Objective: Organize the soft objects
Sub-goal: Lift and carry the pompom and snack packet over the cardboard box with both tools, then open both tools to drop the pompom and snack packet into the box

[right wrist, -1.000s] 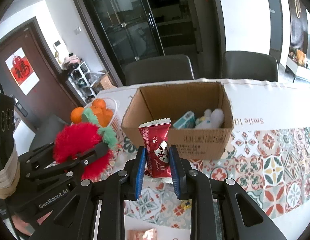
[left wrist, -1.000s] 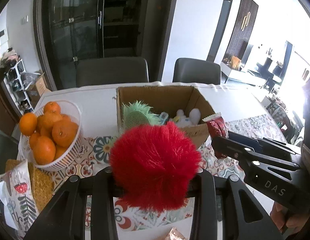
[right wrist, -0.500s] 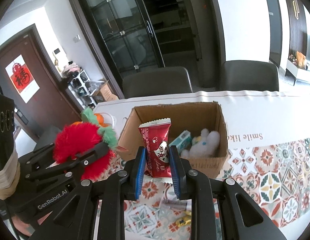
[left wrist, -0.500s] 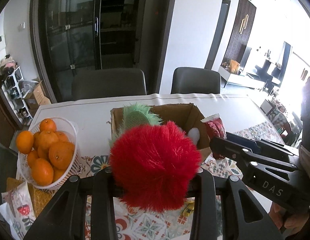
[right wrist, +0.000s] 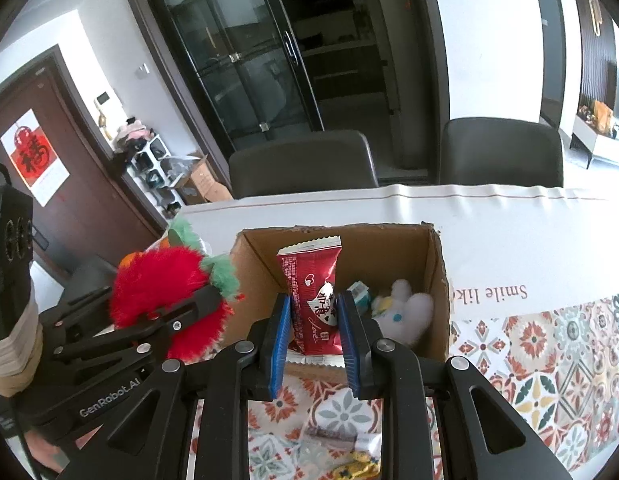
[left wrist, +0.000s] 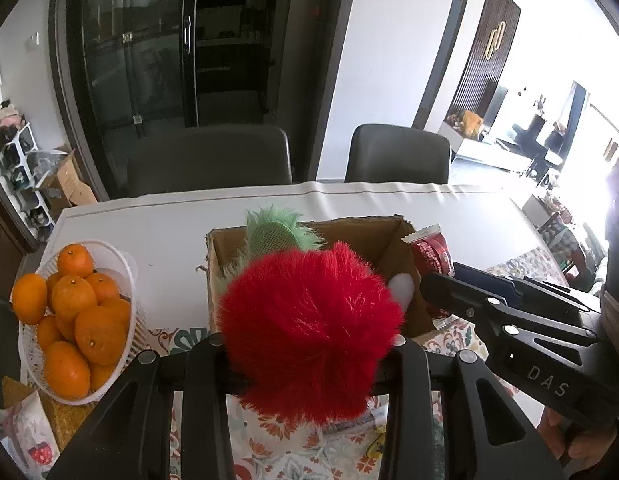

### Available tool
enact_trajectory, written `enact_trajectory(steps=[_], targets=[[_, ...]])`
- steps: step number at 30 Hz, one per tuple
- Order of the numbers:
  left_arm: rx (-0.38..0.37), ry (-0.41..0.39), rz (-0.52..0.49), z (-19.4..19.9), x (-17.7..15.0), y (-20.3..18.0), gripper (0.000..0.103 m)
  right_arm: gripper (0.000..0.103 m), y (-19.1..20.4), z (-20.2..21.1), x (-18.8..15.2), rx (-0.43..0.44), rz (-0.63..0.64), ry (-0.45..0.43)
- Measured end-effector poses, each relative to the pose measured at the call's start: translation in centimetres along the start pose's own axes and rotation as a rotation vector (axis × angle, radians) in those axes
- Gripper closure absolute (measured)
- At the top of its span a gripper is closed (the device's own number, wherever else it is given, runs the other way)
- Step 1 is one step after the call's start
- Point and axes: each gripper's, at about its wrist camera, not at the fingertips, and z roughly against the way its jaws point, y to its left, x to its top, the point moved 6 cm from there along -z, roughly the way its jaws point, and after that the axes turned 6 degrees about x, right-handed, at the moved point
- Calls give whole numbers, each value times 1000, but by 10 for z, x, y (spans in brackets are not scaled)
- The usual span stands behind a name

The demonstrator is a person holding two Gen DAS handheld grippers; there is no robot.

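Above the near wall of the cardboard box point(right wrist: 439, 280), the right gripper point(right wrist: 314, 334) pinches an upright red snack packet point(right wrist: 313, 300) between its blue pads. Beside it, over the box's left side, the left gripper point(left wrist: 309, 354) is clamped on a fluffy red plush with a green tuft point(left wrist: 309, 332). Inside the box, against its right wall, lies a white plush point(right wrist: 407, 314). A white basket of oranges point(left wrist: 127, 264) stands near the table's left edge.

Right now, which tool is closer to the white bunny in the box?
Right. The right tool is just beside the white bunny; the left tool is outside the box's other side.
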Motion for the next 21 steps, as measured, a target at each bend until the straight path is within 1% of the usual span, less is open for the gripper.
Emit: enact_trajectory(steps=[9, 16, 19, 21], targets=[[34, 66, -25, -39, 4, 0, 66, 78, -22, -36, 2, -16, -31, 75], [52, 128, -48, -67, 1, 0, 64, 78, -39, -64, -6, -32, -64, 141], [62, 149, -44, -74, -2, 0, 58, 77, -47, -72, -9, -34, -80, 160], [62, 166, -37, -78, -4, 0, 44, 70, -51, -75, -11, -44, -87, 168]])
